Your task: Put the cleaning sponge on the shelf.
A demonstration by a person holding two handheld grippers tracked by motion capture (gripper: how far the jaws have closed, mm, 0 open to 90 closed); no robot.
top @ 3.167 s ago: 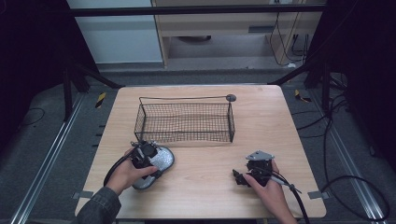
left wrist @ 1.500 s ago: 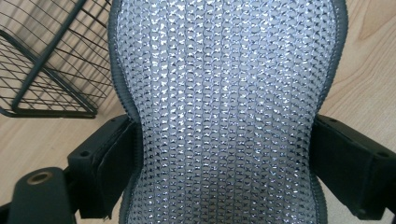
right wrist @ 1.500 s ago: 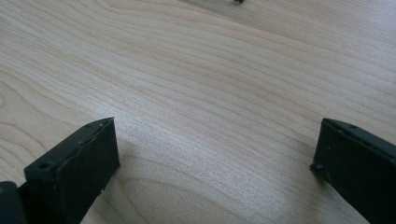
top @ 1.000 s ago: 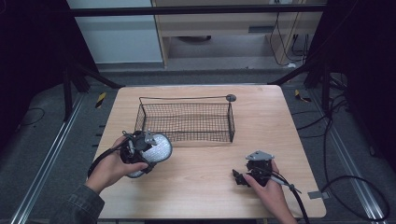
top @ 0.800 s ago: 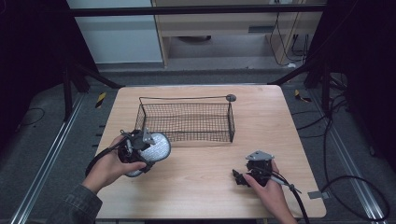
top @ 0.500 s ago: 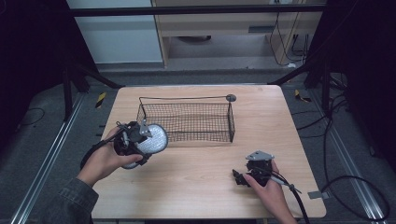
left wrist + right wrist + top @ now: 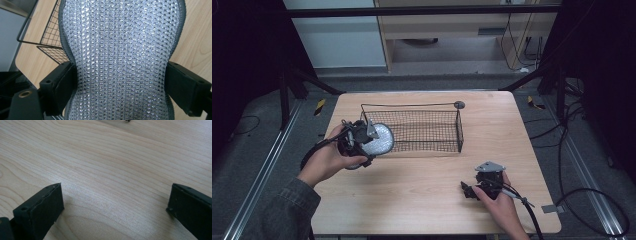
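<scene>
The mesh pad [image 7: 378,139] is off the tabletop [image 7: 427,190], at the left end of the wire basket [image 7: 432,131], pinched between the jaws of your left gripper [image 7: 362,140]. Your right gripper [image 7: 472,190] rests low on the tabletop, well apart, jaws wide with nothing between them.

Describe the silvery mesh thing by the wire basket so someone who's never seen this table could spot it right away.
Start at the light wooden table and find the black wire basket near its far side. Just off the basket's left end, the left tongs grip a rounded, flattish silver mesh pad with a dark grey rim, lifted off the wood. It is the one glittery woven thing there; the basket is bare black wire.
</scene>
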